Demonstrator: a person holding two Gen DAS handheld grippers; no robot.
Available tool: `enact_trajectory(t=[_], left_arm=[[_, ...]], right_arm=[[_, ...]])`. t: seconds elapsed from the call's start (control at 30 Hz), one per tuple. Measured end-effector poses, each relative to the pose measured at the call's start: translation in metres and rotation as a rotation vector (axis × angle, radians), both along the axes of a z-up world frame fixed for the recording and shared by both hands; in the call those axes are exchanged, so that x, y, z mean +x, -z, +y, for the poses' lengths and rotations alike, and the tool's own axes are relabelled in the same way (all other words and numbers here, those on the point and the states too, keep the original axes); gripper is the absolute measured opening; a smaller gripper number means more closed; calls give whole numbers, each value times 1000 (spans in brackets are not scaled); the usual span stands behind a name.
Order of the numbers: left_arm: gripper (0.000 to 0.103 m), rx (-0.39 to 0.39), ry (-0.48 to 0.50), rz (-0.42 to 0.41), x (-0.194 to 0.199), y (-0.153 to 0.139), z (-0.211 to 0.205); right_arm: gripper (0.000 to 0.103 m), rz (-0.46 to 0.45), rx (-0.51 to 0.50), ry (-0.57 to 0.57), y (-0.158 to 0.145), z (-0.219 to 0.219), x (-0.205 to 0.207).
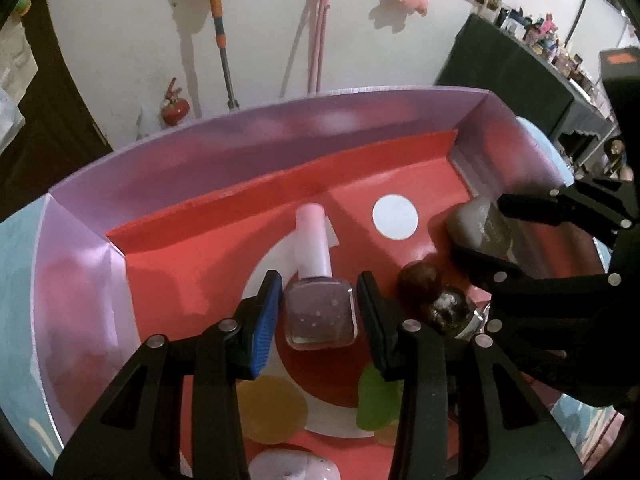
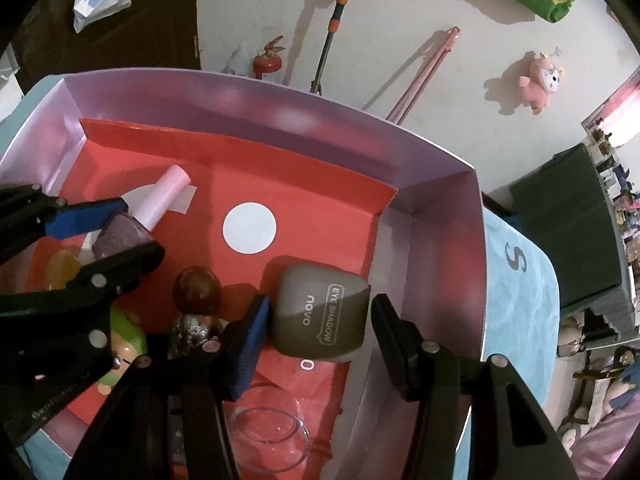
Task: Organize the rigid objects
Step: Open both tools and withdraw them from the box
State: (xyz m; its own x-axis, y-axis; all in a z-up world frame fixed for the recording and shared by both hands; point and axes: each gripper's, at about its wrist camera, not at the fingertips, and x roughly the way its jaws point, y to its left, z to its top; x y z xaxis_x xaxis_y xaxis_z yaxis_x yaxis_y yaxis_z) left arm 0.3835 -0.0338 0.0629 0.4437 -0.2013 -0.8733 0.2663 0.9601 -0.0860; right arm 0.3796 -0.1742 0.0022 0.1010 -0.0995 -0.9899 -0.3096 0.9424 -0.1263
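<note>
A: From your left wrist camera, the left gripper (image 1: 318,314) has its jaws set narrowly around the glass body of the nail polish bottle (image 1: 320,312). There is a sliver of gap on each side, so I'd say they're not pressing it. The bottle lies flat on the red liner of the lilac box (image 1: 240,152), pink cap pointing to the far wall.

B: So how do I finish this one cleanly?

A: Lift straight away from the bottle with the jaws as they are, so no pad drags it. Mind the dark round-capped bottle (image 1: 422,280) just to its right.

B: And the other camera?

A: Your right wrist camera shows the right gripper (image 2: 318,320) pointing down, jaws moderately wide around the grey eye shadow case (image 2: 320,314). The blue pad sits right at its left edge; the black one stands apart on the right. The case lies near the box's right wall, with a clear glass dish (image 2: 272,432) just nearer to you.

B: Advice there?

A: If you mean to move it, centre it and close evenly; otherwise rise straight up, clear of the wall.
</note>
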Motion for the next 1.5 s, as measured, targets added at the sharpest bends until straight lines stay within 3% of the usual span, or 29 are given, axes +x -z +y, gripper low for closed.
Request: enact_trajectory(t=[0.07,0.33,0.7,1.17,1.5], left_arm=[[59,-18,7,-9,-1,-5,2],[61,-49,-6,-84,-21,-34,9],[75,-80,-60,-245,-84,-90,26],[83,-150,-103,-435,-201,-142,46],[91,-194,-100,-519,-282,-128,50]], right_arm=[[55,2,5,7,-1,-3,0],[58,-60,3,19,-28,-11,-4],[72,-223,56,36,-109,-20,-37],[91,-448,218,52,-205,-35,-143],[103,-599,283,45,-232,-41,-239]])
